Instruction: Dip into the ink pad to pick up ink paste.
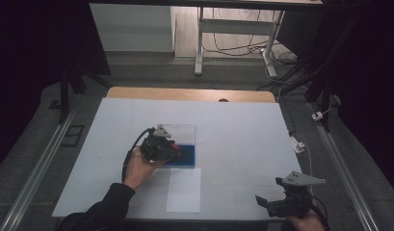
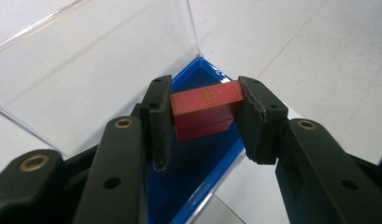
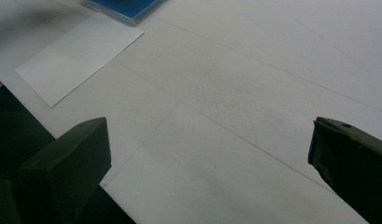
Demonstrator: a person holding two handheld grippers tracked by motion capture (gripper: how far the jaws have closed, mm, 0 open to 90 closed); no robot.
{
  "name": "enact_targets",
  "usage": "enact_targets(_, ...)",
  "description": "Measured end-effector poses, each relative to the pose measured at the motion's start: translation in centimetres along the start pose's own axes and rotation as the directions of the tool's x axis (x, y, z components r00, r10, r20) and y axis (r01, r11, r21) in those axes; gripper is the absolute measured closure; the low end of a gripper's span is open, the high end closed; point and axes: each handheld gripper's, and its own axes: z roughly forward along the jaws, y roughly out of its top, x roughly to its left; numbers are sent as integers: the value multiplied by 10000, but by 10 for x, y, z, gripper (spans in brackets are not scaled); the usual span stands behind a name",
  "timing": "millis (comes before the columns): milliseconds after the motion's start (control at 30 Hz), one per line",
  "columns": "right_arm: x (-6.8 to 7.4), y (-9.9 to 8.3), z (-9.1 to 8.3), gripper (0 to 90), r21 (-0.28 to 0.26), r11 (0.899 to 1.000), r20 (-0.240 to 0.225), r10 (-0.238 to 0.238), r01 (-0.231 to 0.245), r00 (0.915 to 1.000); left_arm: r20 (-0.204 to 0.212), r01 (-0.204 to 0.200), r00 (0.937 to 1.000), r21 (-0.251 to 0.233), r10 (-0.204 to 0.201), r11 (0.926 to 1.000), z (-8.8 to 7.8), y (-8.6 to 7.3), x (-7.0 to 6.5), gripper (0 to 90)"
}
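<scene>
White sheeting covers the table [image 1: 242,144], which takes up the middle and lower part of the high view, with a strip of bare wood along its far edge. On it, a little left of centre, lies an open case: a clear plastic lid [image 1: 182,132] stands up at the back, and a shallow blue tray [image 1: 187,156] lies flat in front of it. In the left gripper view the lid [image 2: 86,65] fills the upper left and the tray [image 2: 198,172] runs down the middle between the jaws. Just below the tray in the high view lies a loose white sheet of paper [image 1: 184,190], its upper edge close to the tray's near rim; in the right gripper view the paper [image 3: 76,58] sits at upper left, with a corner of the tray [image 3: 125,8] at the top edge.

At the lower right corner of the table, well apart from the case, the right gripper [image 1: 271,204] rests in the person's hand, its jaws spread wide with nothing but white sheeting between them [image 3: 209,149].

Over the tray, the left gripper [image 1: 177,150] pinches a small red block [image 2: 207,109] by its two ends, above the blue floor of the tray. A gold mark is stamped on the block's top face.
</scene>
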Motion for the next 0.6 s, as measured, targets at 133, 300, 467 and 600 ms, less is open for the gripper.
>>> enact_targets(133,0,0,0,0,-21,10000,6,7,-7,10000,137,-16,9999,-112,17,9999,-5,0,-3,577)
enact_targets(300,0,0,0,0,-65,10000,-7,36,-36,10000,313,-67,9995,-99,70,9999,-10,-3,-7,577)
enact_targets(467,0,0,0,0,-77,10000,-5,44,-44,10000,435,-126,9990,-103,130,9999,-15,-5,-12,577)
enact_targets(600,-1,0,-1,0,-102,9999,-47,100,-101,9999,523,-158,9985,-225,170,9996,-20,-7,-17,577)
